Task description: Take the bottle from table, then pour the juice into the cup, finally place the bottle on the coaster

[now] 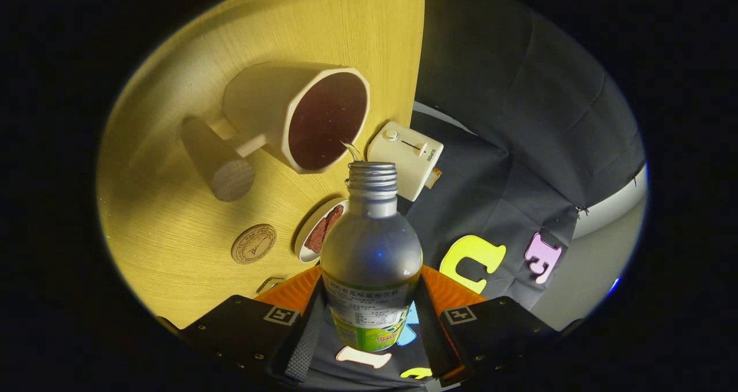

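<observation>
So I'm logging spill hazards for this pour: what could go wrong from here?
1. The stream from the bottle enters the cup just inside its near rim; a small wobble could send juice onto the table.
2. The gripper holds the bottle low on its label, so it may pivot.
3. The coaster sits close to a dish, leaving little room for placing.

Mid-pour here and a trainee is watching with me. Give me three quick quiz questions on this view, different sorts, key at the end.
1. True or false: the gripper is shut on the bottle.
2. The thin stream from the bottle's mouth goes into: A) the cup B) the small dish C) the toaster
3. Fill in: the round coaster lies on the ___.

Key: 1 true; 2 A; 3 table.
</observation>
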Demonstrator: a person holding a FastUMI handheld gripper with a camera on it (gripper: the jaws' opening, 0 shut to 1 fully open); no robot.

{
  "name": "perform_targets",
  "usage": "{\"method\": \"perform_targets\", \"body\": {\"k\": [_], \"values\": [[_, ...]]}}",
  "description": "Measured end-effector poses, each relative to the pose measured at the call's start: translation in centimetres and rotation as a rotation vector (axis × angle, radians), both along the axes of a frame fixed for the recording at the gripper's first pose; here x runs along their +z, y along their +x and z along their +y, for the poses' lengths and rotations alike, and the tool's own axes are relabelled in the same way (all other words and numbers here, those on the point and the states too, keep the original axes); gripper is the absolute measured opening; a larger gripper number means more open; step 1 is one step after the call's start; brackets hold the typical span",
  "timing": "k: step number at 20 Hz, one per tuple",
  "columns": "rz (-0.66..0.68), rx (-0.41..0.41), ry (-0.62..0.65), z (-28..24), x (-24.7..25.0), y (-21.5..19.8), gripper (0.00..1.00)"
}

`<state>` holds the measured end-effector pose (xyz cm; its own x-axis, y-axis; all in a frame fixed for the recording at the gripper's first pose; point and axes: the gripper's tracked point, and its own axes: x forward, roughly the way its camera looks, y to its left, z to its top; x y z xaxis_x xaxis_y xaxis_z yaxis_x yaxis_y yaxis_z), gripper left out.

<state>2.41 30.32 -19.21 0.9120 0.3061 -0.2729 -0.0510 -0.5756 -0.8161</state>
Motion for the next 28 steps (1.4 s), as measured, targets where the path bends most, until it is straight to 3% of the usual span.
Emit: {"method": "perform_targets", "body": {"k": [28], "values": [[-0.005,-0.025,-0.060,0.00,0.24,0.02,0.76]]}}
